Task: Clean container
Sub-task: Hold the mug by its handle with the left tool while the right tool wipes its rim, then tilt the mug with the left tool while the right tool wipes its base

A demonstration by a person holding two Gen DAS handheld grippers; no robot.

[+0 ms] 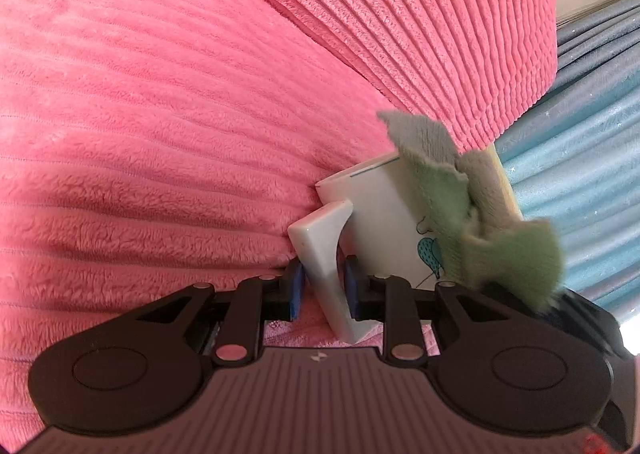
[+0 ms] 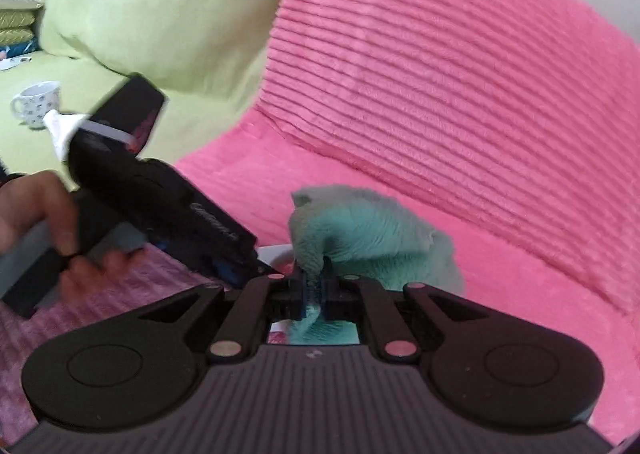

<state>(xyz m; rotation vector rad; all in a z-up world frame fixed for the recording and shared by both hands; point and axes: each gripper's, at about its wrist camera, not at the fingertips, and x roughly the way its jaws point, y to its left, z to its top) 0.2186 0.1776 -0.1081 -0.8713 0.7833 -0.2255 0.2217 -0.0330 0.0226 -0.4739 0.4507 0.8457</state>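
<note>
1. Sofa (image 1: 160,114): pink, ribbed; fills the background.
2. Mug (image 1: 384,214): white, held in the air, long axis tilted.
3. Cloth (image 1: 472,222): green, touching the mug's right side.
4. Left tongs (image 1: 322,286): pinching the mug handle (image 1: 320,238).
5. Right tongs (image 2: 314,294): pinching the cloth, directly at the mug.

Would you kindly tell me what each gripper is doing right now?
Left gripper: shut on the white mug's handle.
Right gripper: shut on the green cloth.
</note>
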